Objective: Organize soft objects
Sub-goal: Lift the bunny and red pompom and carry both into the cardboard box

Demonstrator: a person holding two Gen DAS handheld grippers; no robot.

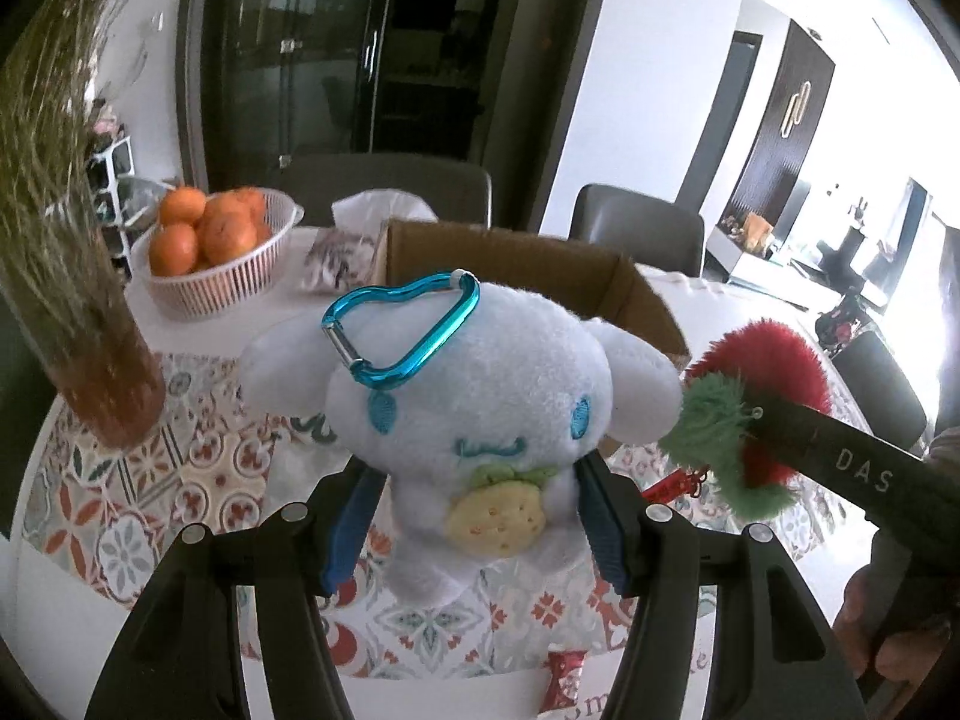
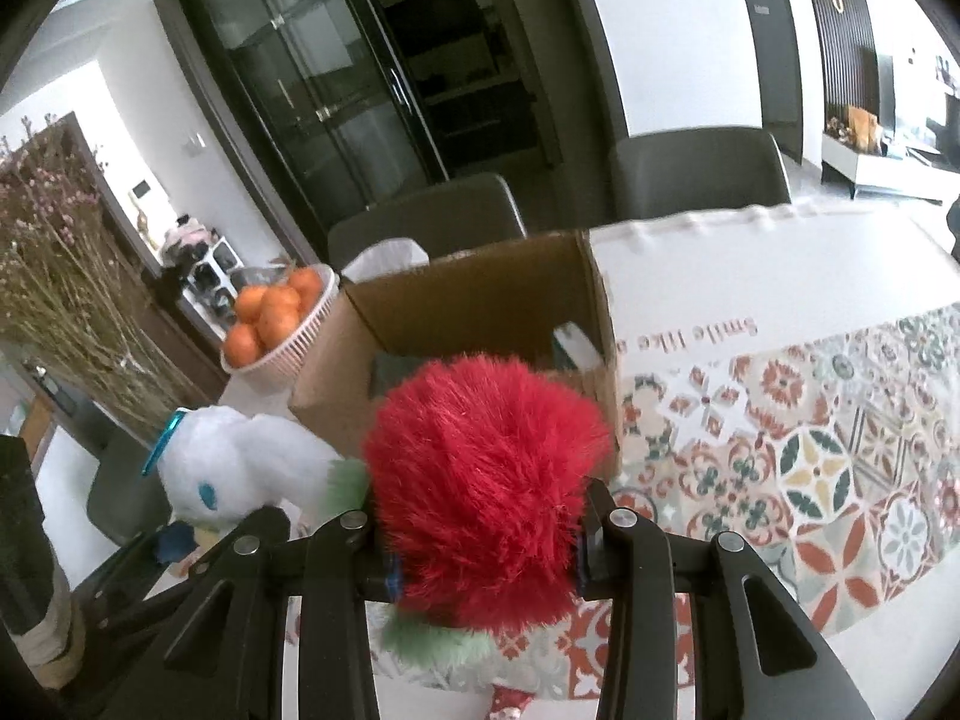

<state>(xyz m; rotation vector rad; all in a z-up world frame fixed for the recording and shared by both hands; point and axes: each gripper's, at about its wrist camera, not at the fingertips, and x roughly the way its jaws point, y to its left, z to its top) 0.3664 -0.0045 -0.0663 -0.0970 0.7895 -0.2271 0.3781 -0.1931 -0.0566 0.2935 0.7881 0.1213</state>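
A white plush dog (image 1: 480, 396) with blue eyes, a yellow strawberry on its chest and a blue carabiner (image 1: 402, 327) is clamped between the blue pads of my left gripper (image 1: 474, 516), lifted over the patterned tablecloth. In the right wrist view the same plush dog (image 2: 240, 468) shows at the left. My right gripper (image 2: 486, 546) is shut on a fuzzy red ball with a green fringe (image 2: 486, 480), also seen as the red and green plush (image 1: 756, 402) at the right of the left wrist view. An open cardboard box (image 2: 480, 300) stands just beyond both toys.
A white basket of oranges (image 1: 210, 246) sits at the back left beside a tissue pack (image 1: 384, 207). A vase of dried flowers (image 1: 78, 276) stands at the left. Dark chairs (image 2: 696, 174) line the table's far edge. A small red wrapper (image 1: 564, 678) lies on the patterned cloth (image 2: 810, 450).
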